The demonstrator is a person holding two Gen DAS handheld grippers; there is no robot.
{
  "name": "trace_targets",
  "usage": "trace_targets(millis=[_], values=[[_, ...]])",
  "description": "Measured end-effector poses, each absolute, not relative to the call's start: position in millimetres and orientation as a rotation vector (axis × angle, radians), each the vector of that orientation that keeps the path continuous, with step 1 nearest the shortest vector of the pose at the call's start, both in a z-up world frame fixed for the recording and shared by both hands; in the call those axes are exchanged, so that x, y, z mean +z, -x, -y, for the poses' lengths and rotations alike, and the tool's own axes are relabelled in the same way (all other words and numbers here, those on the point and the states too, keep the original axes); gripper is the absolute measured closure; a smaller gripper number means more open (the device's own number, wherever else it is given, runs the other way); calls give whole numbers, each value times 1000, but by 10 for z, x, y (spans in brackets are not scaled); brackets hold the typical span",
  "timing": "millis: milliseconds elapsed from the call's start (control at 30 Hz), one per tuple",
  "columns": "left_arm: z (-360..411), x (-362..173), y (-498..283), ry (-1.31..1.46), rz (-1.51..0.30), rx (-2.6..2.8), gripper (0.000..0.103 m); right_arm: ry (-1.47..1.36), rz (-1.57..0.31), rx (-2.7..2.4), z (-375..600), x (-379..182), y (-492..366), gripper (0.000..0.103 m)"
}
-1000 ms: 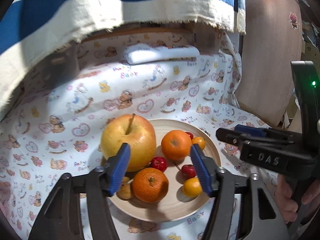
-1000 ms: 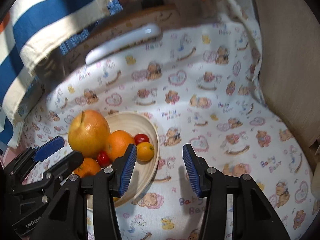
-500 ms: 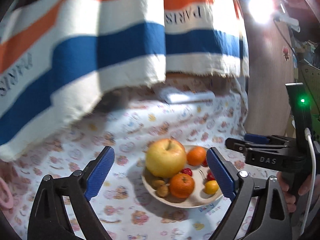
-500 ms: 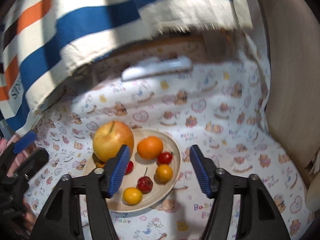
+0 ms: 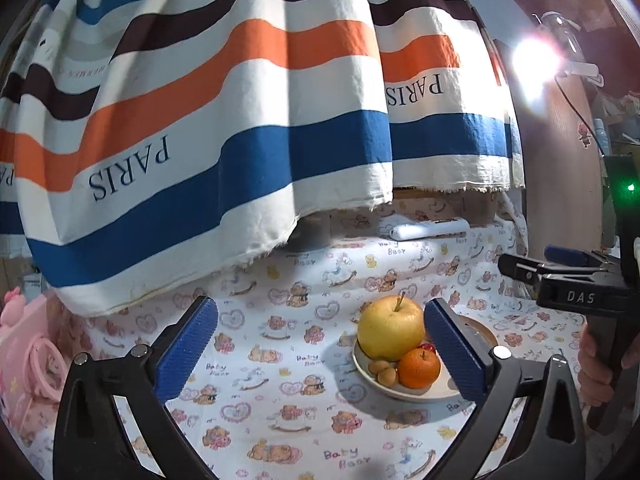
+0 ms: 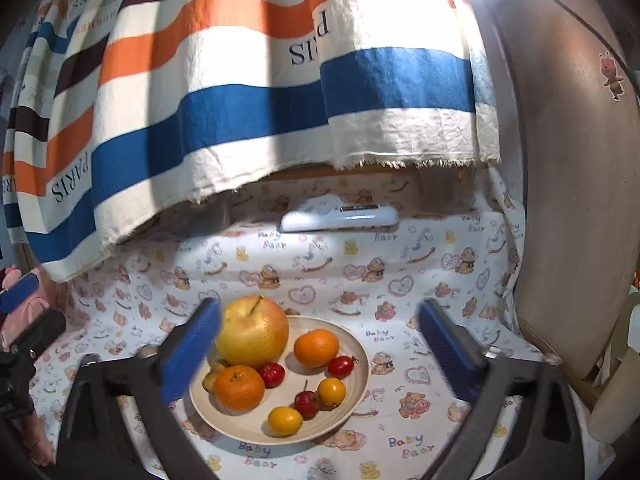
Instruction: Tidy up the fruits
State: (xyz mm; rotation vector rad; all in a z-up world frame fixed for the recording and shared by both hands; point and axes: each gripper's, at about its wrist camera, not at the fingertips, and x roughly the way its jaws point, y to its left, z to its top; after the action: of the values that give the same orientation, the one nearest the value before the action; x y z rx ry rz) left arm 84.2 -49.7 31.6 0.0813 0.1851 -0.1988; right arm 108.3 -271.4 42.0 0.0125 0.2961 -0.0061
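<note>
A shallow wooden plate [image 6: 357, 385] on the bear-print cloth holds a big yellow apple [image 6: 252, 332], two oranges [image 6: 316, 347], red cherry tomatoes [image 6: 341, 365], small yellow fruits [image 6: 285, 421] and small brown fruits [image 6: 212, 376]. My right gripper [image 6: 320, 350] hovers in front of the plate, its jaws opening with nothing held. My left gripper [image 5: 320, 354] stands back to the plate's left [image 5: 404, 394], jaws opening too, and empty. In the left wrist view the apple [image 5: 390, 332] and one orange [image 5: 419, 368] show beside its right finger. The right gripper [image 5: 560, 280] reaches in from the right there.
A striped cloth [image 5: 240, 140] hangs over the back of the table. A white remote-like device [image 6: 340, 218] lies beneath its hem. Pink toys [image 5: 24, 360] sit at the left edge, a wooden panel [image 6: 580, 160] stands at the right, and a bright lamp [image 5: 532, 60] shines above.
Both grippers have drawn back from the plate and tilted upward, so the fruits look smaller and more striped cloth shows. Both pairs of jaws have spread much wider.
</note>
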Motion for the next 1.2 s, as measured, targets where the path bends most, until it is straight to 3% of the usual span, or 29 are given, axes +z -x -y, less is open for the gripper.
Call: trace_targets(millis=[400, 767, 1200], values=[[392, 110, -951, -81, -197, -192, 0, 53, -329, -5, 2555, 216, -1162, 0], [281, -16, -1253, -7, -352, -186, 1, 94, -367, 36, 2439, 115, -1197, 0], [255, -13, -1258, -6, -351, -136, 0, 84, -337, 0, 2480, 131, -1136, 0]])
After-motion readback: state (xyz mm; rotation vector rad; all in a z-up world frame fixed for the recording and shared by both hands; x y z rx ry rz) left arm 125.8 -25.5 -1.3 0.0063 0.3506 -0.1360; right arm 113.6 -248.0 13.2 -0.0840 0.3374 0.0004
